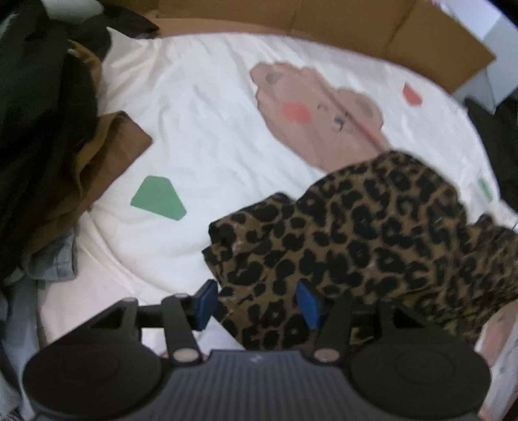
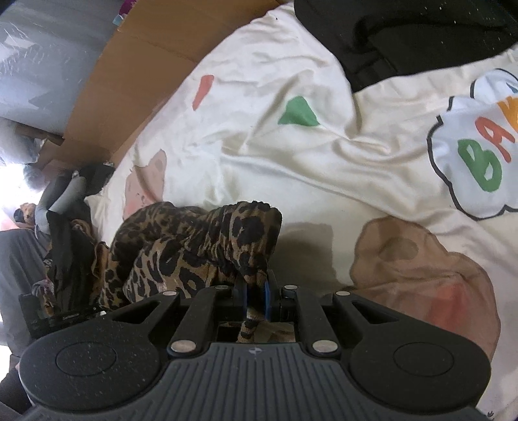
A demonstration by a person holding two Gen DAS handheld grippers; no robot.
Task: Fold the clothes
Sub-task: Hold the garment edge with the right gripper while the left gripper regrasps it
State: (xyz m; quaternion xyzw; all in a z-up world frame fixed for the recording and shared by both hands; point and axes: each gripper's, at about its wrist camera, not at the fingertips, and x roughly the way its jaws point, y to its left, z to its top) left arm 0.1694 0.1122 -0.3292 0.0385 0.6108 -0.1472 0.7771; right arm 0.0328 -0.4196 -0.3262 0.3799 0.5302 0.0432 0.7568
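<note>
One leopard-print garment point(image 1: 372, 233), two grippers, on a cream bear-print duvet point(image 1: 200, 129).
Right gripper point(image 2: 255, 299) pinches its bunched edge; left gripper point(image 1: 257, 299) is spread around its corner; cardboard point(image 1: 372, 22) behind the duvet.

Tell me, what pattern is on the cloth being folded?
Leopard print: black spots on tan cloth. It shows best in the left wrist view.

my left camera looks down along my fingers, close over the cream bedspread point(image 1: 200, 107). my right camera sits nearer, low against it. both share the leopard-print garment point(image 1: 372, 233) and the cardboard point(image 2: 136, 64).
</note>
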